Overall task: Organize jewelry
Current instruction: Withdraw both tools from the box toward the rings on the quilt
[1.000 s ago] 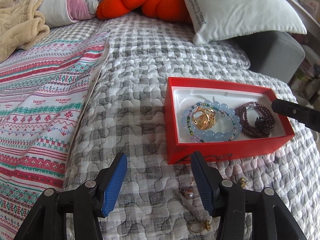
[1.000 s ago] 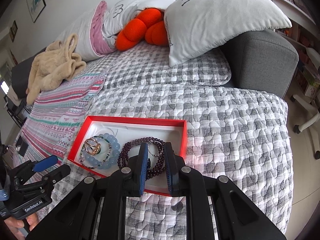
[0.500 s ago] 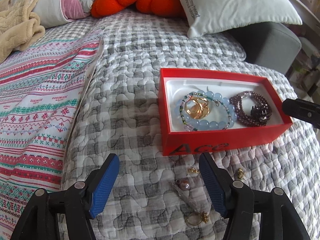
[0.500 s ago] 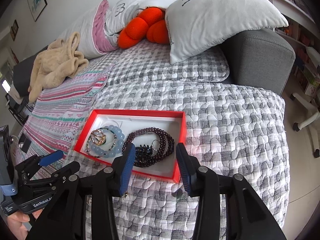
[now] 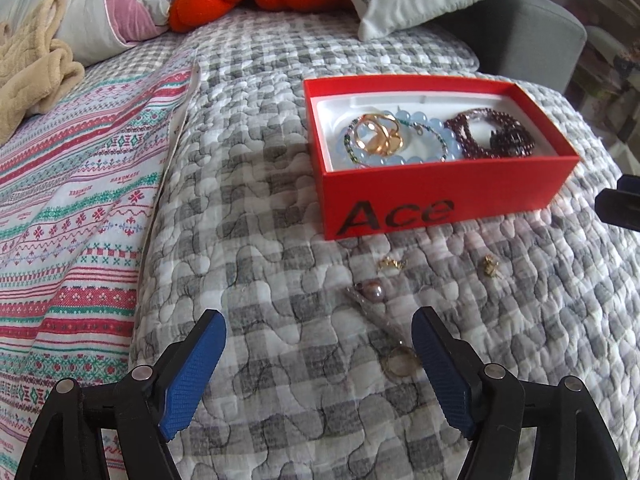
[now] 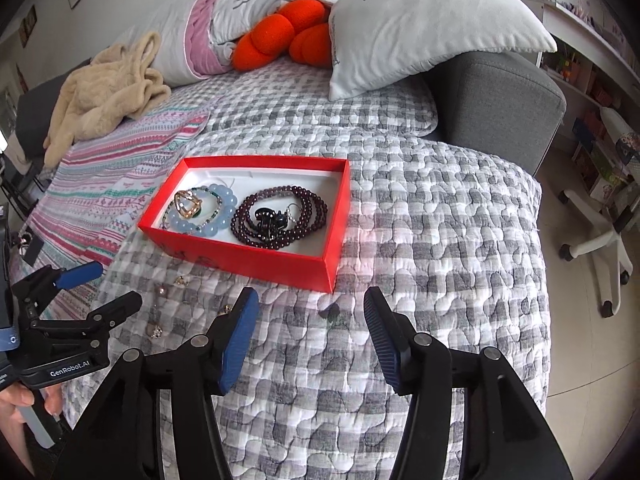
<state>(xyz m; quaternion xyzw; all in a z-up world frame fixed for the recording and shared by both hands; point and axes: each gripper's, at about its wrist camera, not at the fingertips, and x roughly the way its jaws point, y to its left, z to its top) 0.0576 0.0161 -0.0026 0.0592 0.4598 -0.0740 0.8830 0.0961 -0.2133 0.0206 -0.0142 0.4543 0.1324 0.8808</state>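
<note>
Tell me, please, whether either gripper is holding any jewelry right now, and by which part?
Nothing is held. The left gripper and the right gripper are both open and empty above the quilt.

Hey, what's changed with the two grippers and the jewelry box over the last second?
The right gripper opened from nearly shut over the dark red beads and backed out of the red box, holding nothing. The left gripper widened and pulled back, bringing the loose pearl pendant and gold ring on the quilt into fuller view. The box and its contents stayed put.
</note>
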